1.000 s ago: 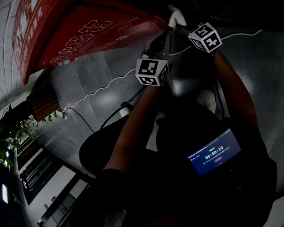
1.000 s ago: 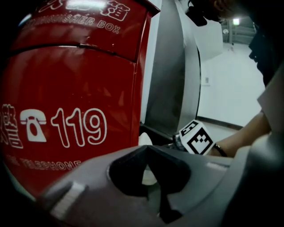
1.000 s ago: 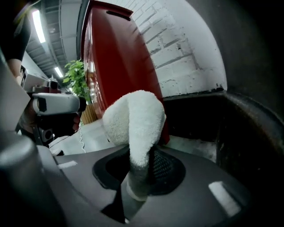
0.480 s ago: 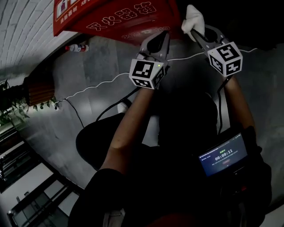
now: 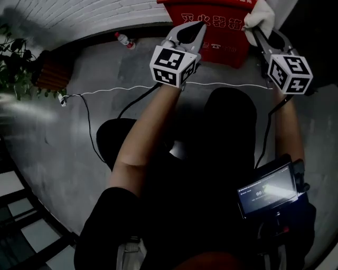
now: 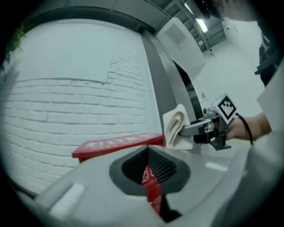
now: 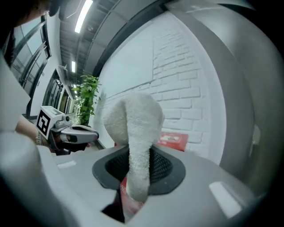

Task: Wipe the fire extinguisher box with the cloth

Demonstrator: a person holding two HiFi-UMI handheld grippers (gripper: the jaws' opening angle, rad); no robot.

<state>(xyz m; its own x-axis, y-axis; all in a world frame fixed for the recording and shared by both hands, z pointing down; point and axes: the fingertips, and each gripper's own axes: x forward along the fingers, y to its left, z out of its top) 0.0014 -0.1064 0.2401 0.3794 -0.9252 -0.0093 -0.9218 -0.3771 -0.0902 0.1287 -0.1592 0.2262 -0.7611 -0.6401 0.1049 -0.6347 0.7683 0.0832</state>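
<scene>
Right gripper (image 5: 257, 30) clamps cloth (image 5: 260, 15) near white-lettered red fire extinguisher box (image 5: 214, 39).

Head view: red fire extinguisher box (image 5: 224, 37) cut by top edge. Right gripper view: box mostly hidden behind white terry cloth (image 7: 137, 128). Text on small lit screen (image 5: 266, 192) too blurred to read.

The head view is dim and underexposed: its lower half sinks into near-black, the small screen (image 5: 266, 192) glows blown-out, and a pale sheen lies on the floor (image 5: 24, 105) at left. Both gripper views are far brighter, lit by ceiling strip lights (image 7: 84, 12) that wash out the white brick wall (image 6: 66, 102). They bow strongly at the edges, with dark vignetted corners, and in the right gripper view the cloth (image 7: 133, 128) nearest the lens is slightly soft.
</scene>
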